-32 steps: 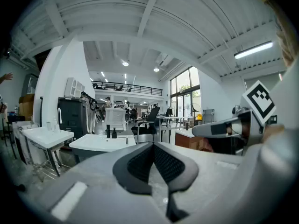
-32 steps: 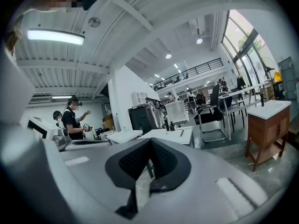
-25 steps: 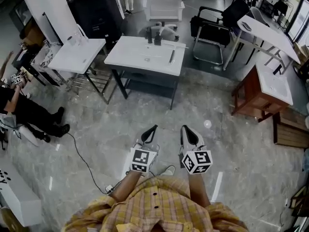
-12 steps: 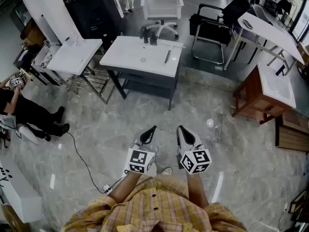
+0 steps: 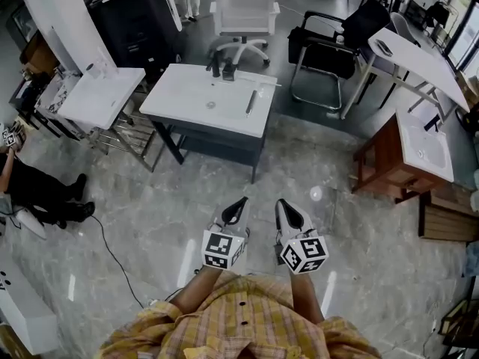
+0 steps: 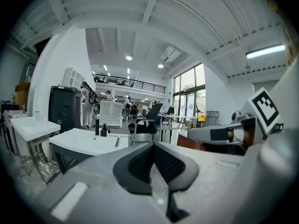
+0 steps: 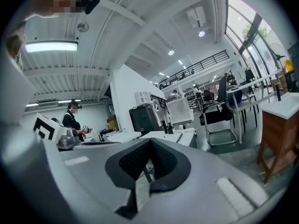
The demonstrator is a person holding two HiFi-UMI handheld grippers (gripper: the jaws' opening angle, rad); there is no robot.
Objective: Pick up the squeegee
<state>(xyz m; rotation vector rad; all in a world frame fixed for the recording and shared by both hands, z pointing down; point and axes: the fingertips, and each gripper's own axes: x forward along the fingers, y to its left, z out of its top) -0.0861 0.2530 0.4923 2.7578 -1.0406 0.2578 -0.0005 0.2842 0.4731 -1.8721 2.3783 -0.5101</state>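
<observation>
The squeegee (image 5: 251, 101) is a slim dark bar lying on the right part of a white basin top (image 5: 187, 96) with a dark frame, well ahead of me. It also shows as a small dark strip in the left gripper view (image 6: 117, 142) and in the right gripper view (image 7: 179, 137). My left gripper (image 5: 238, 204) and right gripper (image 5: 287, 209) are held side by side over the marble floor, far short of the table. Both point at it. The jaws of the left gripper (image 6: 153, 146) and of the right gripper (image 7: 149, 146) are shut with nothing in them.
Dark faucet fittings (image 5: 221, 67) stand at the basin top's far edge. A second white basin (image 5: 97, 96) is at its left, a white chair (image 5: 243, 10) and a black chair (image 5: 329, 43) behind. A wooden stand (image 5: 408, 148) is at right. A seated person (image 5: 37, 185) is at left.
The table with the squeegee has drawn nearer and slid left in the head view as I walk forward. Both grippers stay shut, side by side.
</observation>
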